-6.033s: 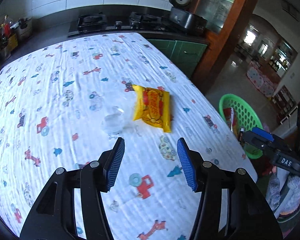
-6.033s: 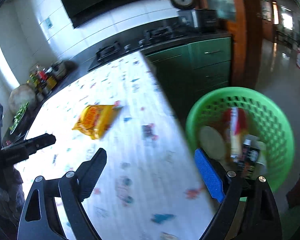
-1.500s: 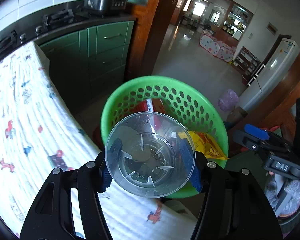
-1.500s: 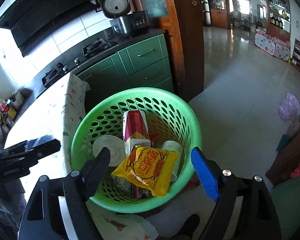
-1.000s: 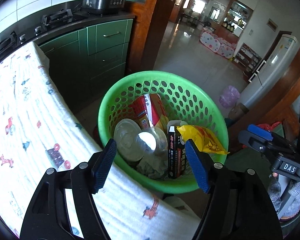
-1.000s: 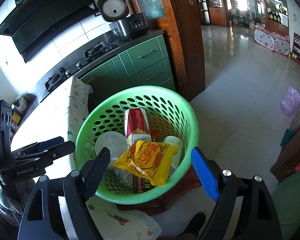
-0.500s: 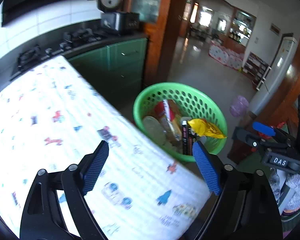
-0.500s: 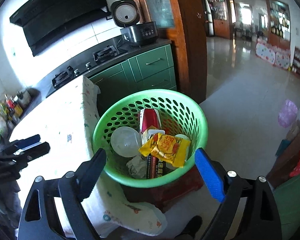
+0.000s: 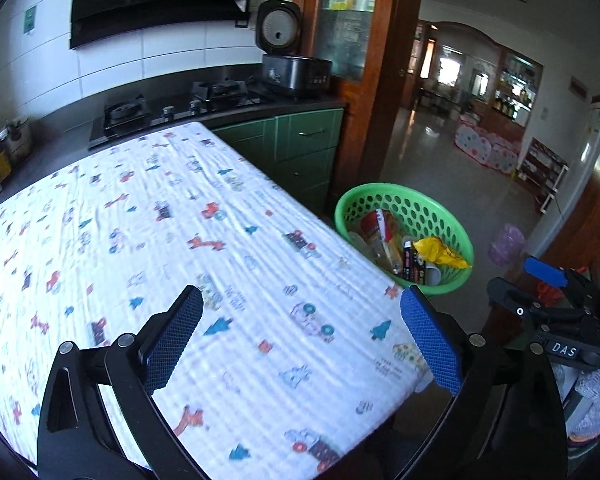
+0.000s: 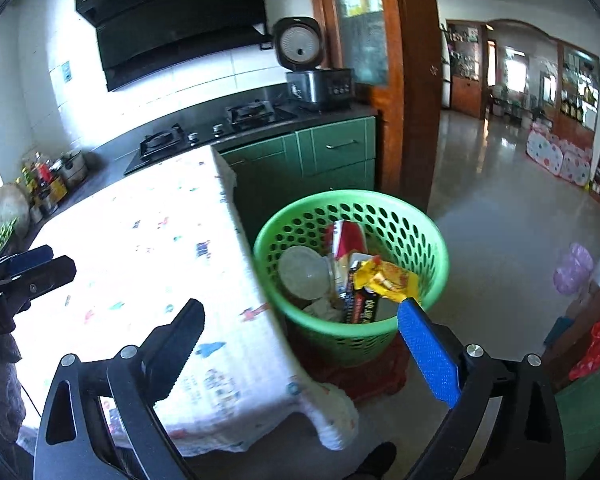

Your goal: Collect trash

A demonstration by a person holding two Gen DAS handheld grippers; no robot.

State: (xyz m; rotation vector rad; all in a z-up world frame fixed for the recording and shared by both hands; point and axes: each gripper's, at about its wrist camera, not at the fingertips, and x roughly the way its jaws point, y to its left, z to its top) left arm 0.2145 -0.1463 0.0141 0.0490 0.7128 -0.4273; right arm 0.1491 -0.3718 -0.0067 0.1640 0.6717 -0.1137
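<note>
The green perforated basket (image 9: 400, 192) (image 10: 340, 200) stands on the floor off the table's right edge. It holds a yellow snack bag (image 9: 440, 252) (image 10: 388, 276), a clear plastic cup (image 10: 304, 272), a red carton (image 10: 348, 240) and other wrappers. My left gripper (image 9: 300, 300) hovers over the printed tablecloth (image 9: 180, 220), its jaws opening with nothing between them. My right gripper (image 10: 300, 312) hangs above the table corner and the basket's near rim, its jaws also opening and empty.
A gas hob (image 9: 180, 104) and a rice cooker (image 9: 292, 60) sit on the dark counter behind the table, above green cabinets (image 9: 300, 148). A wooden door frame (image 10: 416, 80) opens onto tiled floor. A red stool (image 10: 356, 376) carries the basket. Jars (image 10: 44, 184) crowd the left counter.
The left gripper let the clear cup drop into the basket. Both grippers then drew back and up from the basket, the left swinging over the table, and their jaws spread wider.
</note>
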